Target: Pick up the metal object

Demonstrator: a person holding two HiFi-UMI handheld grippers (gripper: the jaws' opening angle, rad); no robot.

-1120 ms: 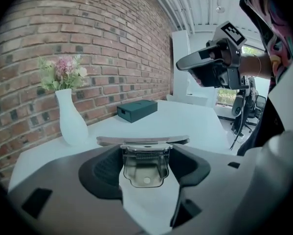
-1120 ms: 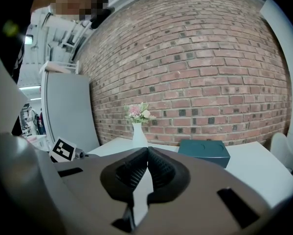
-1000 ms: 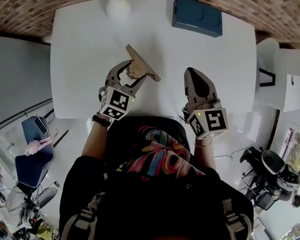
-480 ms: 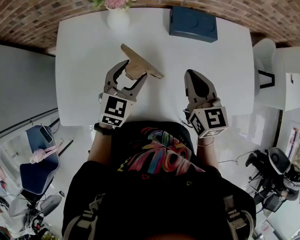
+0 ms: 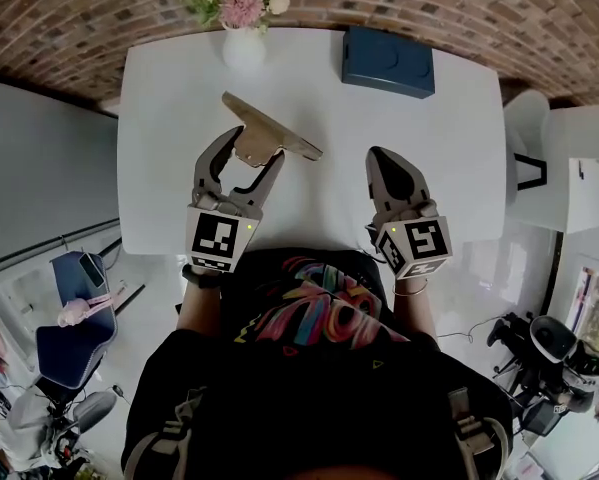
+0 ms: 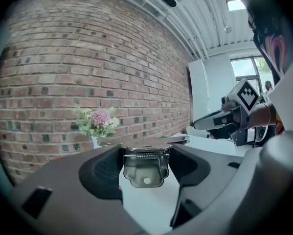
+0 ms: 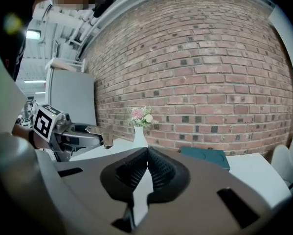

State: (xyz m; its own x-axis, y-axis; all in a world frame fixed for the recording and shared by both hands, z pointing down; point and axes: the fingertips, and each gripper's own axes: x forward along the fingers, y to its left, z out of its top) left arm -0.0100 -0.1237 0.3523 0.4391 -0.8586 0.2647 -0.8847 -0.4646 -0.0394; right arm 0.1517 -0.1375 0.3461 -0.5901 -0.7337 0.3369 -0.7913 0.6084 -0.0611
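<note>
The metal object (image 5: 269,133), a flat brass-coloured blade with a spring-clip handle, hangs above the white table (image 5: 449,148). My left gripper (image 5: 249,155) is shut on its handle, and in the left gripper view the clip (image 6: 145,166) sits squeezed between the two dark pads. From the right gripper view the left gripper (image 7: 87,131) shows at the left, holding the object off the table. My right gripper (image 5: 387,166) hovers to the right of it, shut and holding nothing; its pads (image 7: 158,170) meet in the right gripper view.
A white vase of pink flowers (image 5: 241,26) stands at the table's far edge. A dark blue box (image 5: 387,60) lies at the back right. A brick wall runs behind the table. White furniture (image 5: 569,158) stands off the right side.
The left gripper has drifted a little left with the metal object in it. The right gripper has barely moved.
</note>
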